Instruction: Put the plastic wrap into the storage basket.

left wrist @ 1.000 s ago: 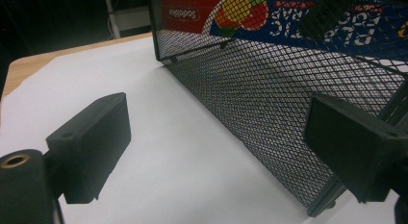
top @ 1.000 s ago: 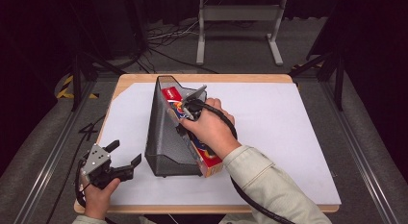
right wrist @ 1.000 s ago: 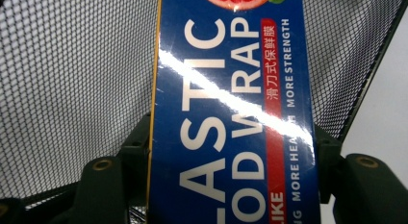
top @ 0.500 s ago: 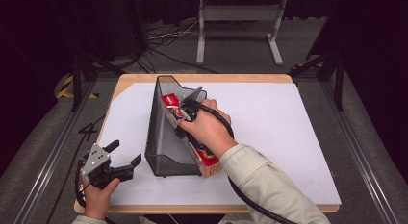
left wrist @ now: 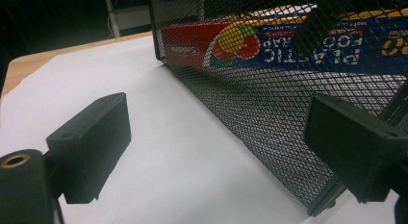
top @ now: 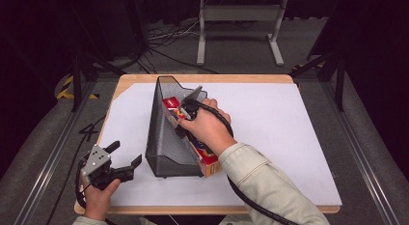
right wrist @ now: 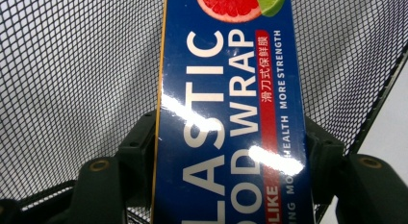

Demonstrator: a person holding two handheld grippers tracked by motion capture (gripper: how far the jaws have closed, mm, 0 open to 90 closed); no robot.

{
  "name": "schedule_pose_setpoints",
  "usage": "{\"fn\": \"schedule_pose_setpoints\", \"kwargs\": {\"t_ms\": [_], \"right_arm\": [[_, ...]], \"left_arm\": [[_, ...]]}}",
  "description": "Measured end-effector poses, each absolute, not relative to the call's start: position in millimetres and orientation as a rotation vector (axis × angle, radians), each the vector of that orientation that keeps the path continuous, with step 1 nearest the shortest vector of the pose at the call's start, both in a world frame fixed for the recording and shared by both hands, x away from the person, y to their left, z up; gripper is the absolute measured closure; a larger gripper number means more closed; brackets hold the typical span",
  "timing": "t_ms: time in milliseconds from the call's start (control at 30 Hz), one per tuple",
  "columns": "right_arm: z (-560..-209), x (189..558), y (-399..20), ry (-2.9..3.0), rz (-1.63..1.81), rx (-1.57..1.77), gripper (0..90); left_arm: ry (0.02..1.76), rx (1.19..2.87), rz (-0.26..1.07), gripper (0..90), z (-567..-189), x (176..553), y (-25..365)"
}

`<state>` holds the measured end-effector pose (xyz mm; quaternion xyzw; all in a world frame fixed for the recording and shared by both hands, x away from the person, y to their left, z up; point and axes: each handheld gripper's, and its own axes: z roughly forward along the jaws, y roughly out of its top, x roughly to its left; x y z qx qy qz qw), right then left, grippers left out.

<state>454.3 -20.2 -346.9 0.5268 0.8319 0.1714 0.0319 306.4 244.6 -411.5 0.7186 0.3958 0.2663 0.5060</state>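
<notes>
A black wire-mesh file holder (top: 164,133) stands on the white table cover. Inside it lies a long blue and red plastic food wrap box (top: 206,156), slanting from the holder's far end to its near right corner. My right gripper (top: 185,111) reaches into the holder from the right and is shut on the box; in the right gripper view the jaws press both long sides of the box (right wrist: 226,113), with mesh (right wrist: 82,65) behind. My left gripper (top: 126,152) stays open at the near left corner, just left of the holder. Its view shows the mesh wall (left wrist: 269,104) and the box (left wrist: 269,46) through it.
The white sheet (top: 289,128) covers a wooden table with free room to the right of the holder. A metal stand (top: 238,15) and cables lie on the floor beyond the far edge. A black cable trails from my right gripper along the sleeve.
The right gripper and the far end of the box have sunk slightly into the holder. The left gripper has not moved.
</notes>
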Motion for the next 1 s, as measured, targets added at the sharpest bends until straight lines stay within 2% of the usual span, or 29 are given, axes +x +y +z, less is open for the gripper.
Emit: {"fn": "schedule_pose_setpoints", "kwargs": {"t_ms": [500,533,633,733,1000], "right_arm": [[-347,459,-20,2.542,0.547,1.626,36.9],[-347,459,-20,2.542,0.554,1.628,36.2],[-343,458,-22,2.524,0.634,1.632,26.6],[-339,455,-24,2.527,0.679,1.606,22.4],[-323,449,-40,2.498,0.792,1.478,18.9]], "left_arm": [[0.956,1.735,0.643,10.1,-411,306,245],[0.955,1.732,0.643,10.1,-412,307,245],[0.954,1.733,0.644,10.1,-412,307,245],[0.957,1.736,0.645,10.1,-412,307,244],[0.958,1.737,0.646,10.1,-412,307,244]]}}
